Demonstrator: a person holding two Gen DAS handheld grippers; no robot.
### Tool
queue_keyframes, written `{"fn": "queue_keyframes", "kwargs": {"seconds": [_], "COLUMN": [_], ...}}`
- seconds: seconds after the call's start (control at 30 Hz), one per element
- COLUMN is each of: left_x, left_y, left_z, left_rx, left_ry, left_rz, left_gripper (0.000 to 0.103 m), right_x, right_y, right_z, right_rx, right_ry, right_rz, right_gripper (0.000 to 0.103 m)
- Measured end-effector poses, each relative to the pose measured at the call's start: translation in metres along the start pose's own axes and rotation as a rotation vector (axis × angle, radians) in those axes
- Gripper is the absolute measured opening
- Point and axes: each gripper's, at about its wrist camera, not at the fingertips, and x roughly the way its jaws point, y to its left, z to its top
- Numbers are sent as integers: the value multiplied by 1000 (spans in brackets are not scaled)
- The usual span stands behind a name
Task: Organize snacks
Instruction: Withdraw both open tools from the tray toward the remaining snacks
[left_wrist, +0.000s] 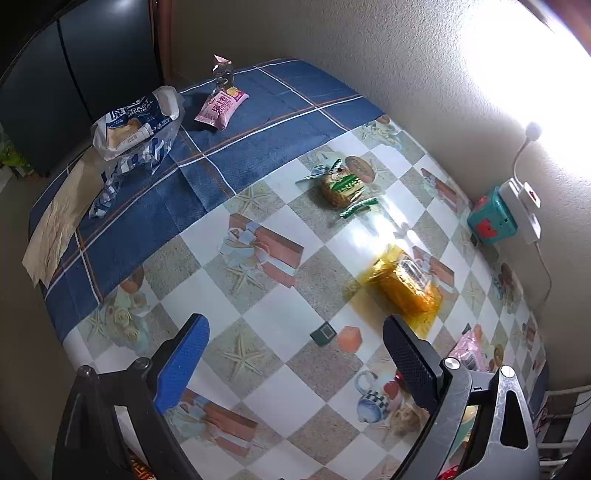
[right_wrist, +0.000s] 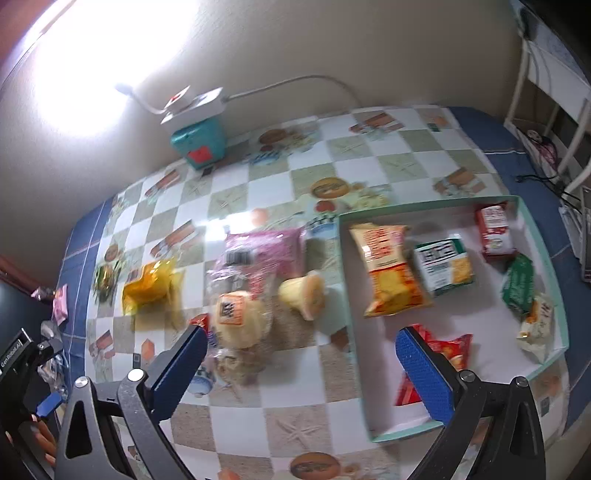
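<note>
**Snacks part sorted: tray holds six, rest loose on bench**

The tray (right_wrist: 532, 218), pale green rim, sits on the right of the bench (right_wrist: 258, 406). Inside it: an orange-yellow chip bag (right_wrist: 388, 269), a green-and-white cracker pack (right_wrist: 443, 266), a red pack (right_wrist: 495, 230), a dark green packet (right_wrist: 519, 282), a pale wrapped item (right_wrist: 535, 325) at the right wall, and a red bag (right_wrist: 443, 354) partly hidden behind a finger.

Loose snacks left of the tray, right view blurred: a pink packet (right_wrist: 266, 247), a round bun (right_wrist: 240, 317), a yellow cup cake (right_wrist: 306, 295), a yellow wrapped cake (left_wrist: 406, 284), a green-striped biscuit pack (left_wrist: 341, 184). Labels unreadable. At the bench's far end lie a toast bag (left_wrist: 136, 122) and a small pink pack (left_wrist: 221, 105).

Left gripper (left_wrist: 295, 350) hovers above the checked cloth, fingers wide, nothing between them. Right gripper (right_wrist: 301, 363) hovers over the tray's near-left edge, fingers wide, empty.

A teal box (left_wrist: 491, 218) with a white power strip (left_wrist: 524, 206) on it stands against the wall.
</note>
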Motion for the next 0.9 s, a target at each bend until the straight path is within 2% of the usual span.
{"fn": "queue_keyframes", "kwargs": {"seconds": [0.27,0.57,0.9], "left_x": [15,30,61], "left_y": [-9,-22,-61], "left_z": [10,11,-11], "left_rx": [88,113,207], "left_ry": [29,55,162], "left_rz": [-2,-11,-39], "left_gripper": [95,95,95], "right_x": [24,45,58], "right_y": [24,20,19], "right_z": [-6,-1,5], "right_rx": [-31,-14,-21], "right_ry": [43,72,83], "right_rz": [6,-13,-26], "right_gripper": [103,103,103]}}
